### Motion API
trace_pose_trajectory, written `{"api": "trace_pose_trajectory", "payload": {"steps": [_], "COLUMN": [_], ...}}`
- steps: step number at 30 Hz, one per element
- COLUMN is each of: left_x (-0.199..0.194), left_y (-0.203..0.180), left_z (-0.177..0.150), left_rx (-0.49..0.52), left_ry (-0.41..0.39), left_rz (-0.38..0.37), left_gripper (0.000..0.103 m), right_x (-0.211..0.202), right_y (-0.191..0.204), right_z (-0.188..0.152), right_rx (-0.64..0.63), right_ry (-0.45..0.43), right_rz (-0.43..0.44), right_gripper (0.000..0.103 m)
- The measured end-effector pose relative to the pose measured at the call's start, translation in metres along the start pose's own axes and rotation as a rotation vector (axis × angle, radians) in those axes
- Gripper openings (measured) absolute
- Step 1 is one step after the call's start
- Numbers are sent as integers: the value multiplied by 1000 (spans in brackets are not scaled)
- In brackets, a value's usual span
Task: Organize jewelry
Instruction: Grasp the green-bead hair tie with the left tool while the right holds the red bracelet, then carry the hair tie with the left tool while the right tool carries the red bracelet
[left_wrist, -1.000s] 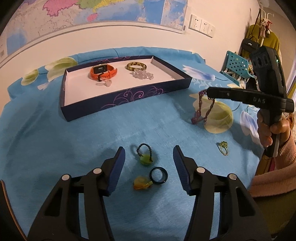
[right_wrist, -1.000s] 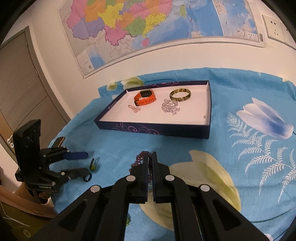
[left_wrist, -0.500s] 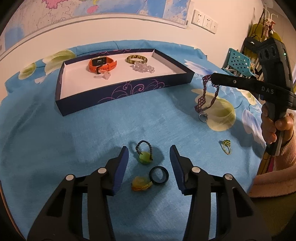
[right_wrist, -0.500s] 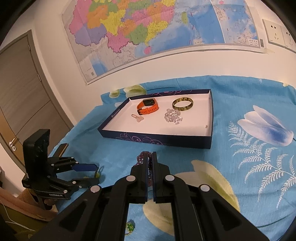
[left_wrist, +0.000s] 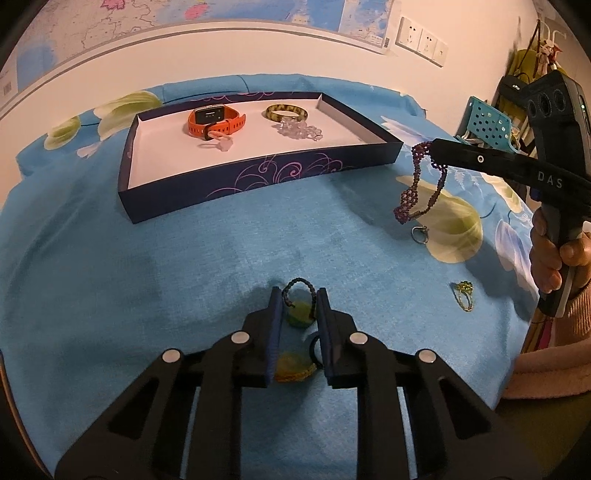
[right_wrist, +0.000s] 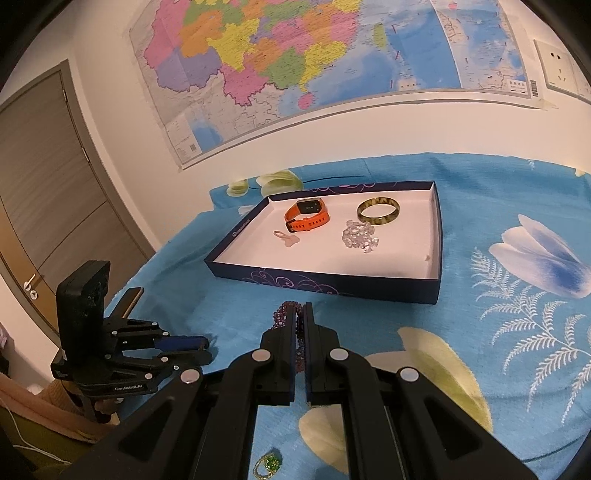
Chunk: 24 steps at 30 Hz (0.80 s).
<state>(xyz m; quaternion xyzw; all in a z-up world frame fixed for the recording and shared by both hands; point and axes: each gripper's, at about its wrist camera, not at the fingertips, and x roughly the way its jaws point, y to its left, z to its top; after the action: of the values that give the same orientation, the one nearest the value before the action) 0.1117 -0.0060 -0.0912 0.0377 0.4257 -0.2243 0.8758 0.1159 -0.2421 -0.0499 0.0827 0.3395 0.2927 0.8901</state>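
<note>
A dark blue tray (left_wrist: 258, 177) (right_wrist: 332, 286) holds an orange watch (left_wrist: 216, 120) (right_wrist: 308, 214), a mottled bangle (left_wrist: 286, 110) (right_wrist: 378, 210), clear beads (left_wrist: 299, 131) (right_wrist: 360, 236) and a small pink piece (left_wrist: 218, 144). My right gripper (right_wrist: 303, 314) (left_wrist: 430, 147) is shut on a purple beaded bracelet (left_wrist: 415, 188) (right_wrist: 284, 314) that hangs above the cloth, right of the tray. My left gripper (left_wrist: 298, 308) (right_wrist: 205, 349) has closed around a green pendant with a dark bead loop (left_wrist: 297, 314). A yellow pendant (left_wrist: 293, 365) and a black ring (left_wrist: 314, 349) lie between its jaws, partly hidden.
A small green ring (left_wrist: 464, 293) (right_wrist: 267, 465) lies on the blue floral cloth (left_wrist: 147, 277) near the right hand. A wall with a map stands behind the tray. A teal perforated rack (left_wrist: 487, 123) is at the far right, a door (right_wrist: 48, 192) at the left.
My left gripper has moved forward and closed from wide open around the green pendant. My right gripper has lifted the purple bracelet higher off the cloth.
</note>
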Motion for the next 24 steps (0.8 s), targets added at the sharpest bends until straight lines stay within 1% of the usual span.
{"api": "trace_pose_trajectory", "payload": {"steps": [5, 11, 24], "left_x": [-2, -11, -30], "left_y": [-1, -2, -2], "left_z": [1, 7, 35], "left_rx": [-4, 3, 14], "left_ry": [-9, -44, -139], "left_rz": [-3, -5, 13], "left_gripper": [18, 18, 18], "right_x": [1, 0, 0], "right_y": [1, 3, 11], "right_z": [0, 3, 18], "right_rx": [0, 1, -23], "right_ry": [-4, -21, -55], "right_rz": [4, 7, 21], "right_gripper": [2, 2, 2]}}
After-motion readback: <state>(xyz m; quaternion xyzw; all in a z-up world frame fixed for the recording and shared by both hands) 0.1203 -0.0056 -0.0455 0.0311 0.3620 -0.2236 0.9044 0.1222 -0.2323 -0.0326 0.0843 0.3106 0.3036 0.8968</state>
